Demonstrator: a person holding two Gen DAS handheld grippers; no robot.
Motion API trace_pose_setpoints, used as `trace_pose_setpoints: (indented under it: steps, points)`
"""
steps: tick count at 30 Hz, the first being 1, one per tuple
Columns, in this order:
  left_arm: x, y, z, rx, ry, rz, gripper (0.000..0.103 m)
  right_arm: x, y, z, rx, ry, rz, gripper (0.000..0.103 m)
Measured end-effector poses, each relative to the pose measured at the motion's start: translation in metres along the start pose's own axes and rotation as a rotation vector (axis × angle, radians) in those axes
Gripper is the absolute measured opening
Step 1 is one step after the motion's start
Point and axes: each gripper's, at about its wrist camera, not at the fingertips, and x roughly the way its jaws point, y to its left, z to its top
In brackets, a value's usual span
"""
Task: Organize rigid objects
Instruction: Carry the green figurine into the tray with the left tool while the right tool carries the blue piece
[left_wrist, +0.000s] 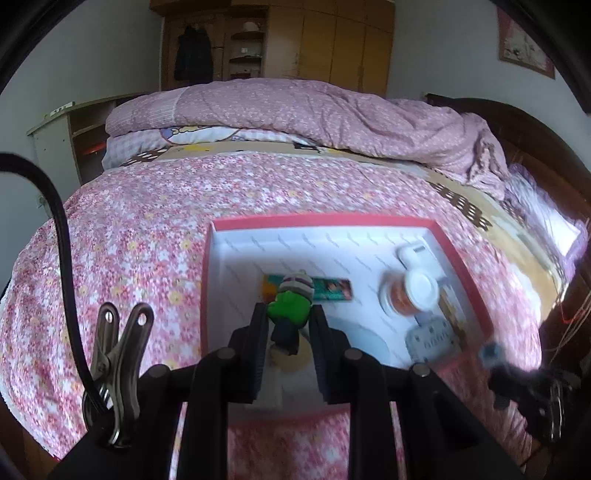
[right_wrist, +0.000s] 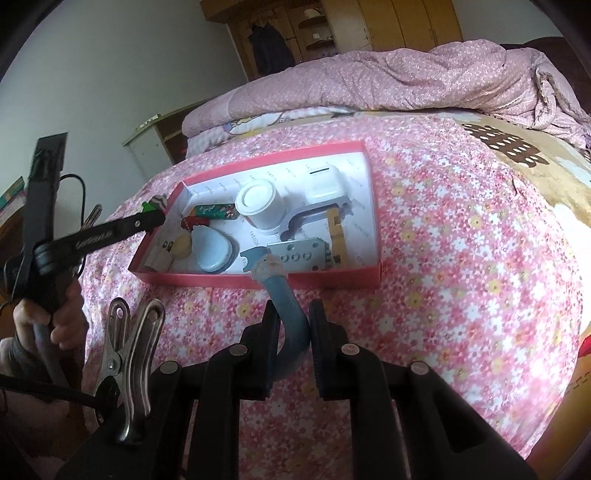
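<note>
A shallow red box (left_wrist: 461, 266) with a white inside lies on the flowered bed; in the right wrist view the box (right_wrist: 373, 277) sits ahead and to the left. My left gripper (left_wrist: 289, 314) is shut on a small green figurine (left_wrist: 291, 302) with a striped cap, held above the box's near left part. In the right wrist view the left gripper (right_wrist: 157, 218) hovers at the box's left edge. My right gripper (right_wrist: 293, 325) is shut on a curved blue tool (right_wrist: 291, 321), whose forked head reaches over the box's front wall.
Inside the box lie a white jar (right_wrist: 258, 206), a white case (right_wrist: 323, 181), a grey perforated bracket (right_wrist: 299, 254), a yellow piece (right_wrist: 338, 236), a pale oval dish (right_wrist: 212, 249) and a patterned flat bar (left_wrist: 325, 290). A folded pink quilt (left_wrist: 314, 114) covers the bed's far end.
</note>
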Motion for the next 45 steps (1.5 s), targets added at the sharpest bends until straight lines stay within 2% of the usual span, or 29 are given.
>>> trace_pose_setpoints:
  steps: [8,14,17,19,20,22,25,29,34,45]
  points:
    - [0.019,0.004,0.026,0.004,-0.037,0.018,0.023,0.003,-0.001,0.024,-0.011,-0.033,-0.005,0.017]
    - [0.053,0.007,0.029,-0.001,0.009,0.051,0.023,0.01,0.001,0.038,0.0,-0.04,-0.008,0.017]
    - [0.066,0.011,0.026,-0.028,0.04,0.043,0.024,0.013,0.001,0.042,-0.005,-0.037,-0.018,0.017]
    - [0.068,0.012,0.023,-0.043,0.03,0.04,0.024,0.018,-0.001,0.046,-0.001,-0.032,-0.022,0.017]
    - [0.067,0.012,0.022,-0.044,0.025,0.044,0.026,0.021,-0.003,0.048,0.003,-0.029,-0.024,0.017]
    - [0.068,0.012,0.022,-0.039,0.031,0.041,0.037,0.026,-0.005,0.052,0.015,-0.023,-0.028,0.017]
    - [0.069,0.014,0.02,-0.056,0.038,0.038,0.049,0.034,-0.01,0.059,0.033,-0.012,-0.03,0.017]
    - [0.069,0.013,0.019,-0.052,0.041,0.033,0.051,0.048,-0.013,0.067,0.05,0.013,-0.019,0.017]
    - [0.071,0.006,0.018,-0.021,0.045,0.035,0.061,0.065,-0.01,0.082,0.037,0.022,-0.021,0.017]
    - [0.071,0.006,0.019,-0.027,0.052,0.033,0.063,0.092,0.001,0.107,0.002,0.046,-0.002,0.017]
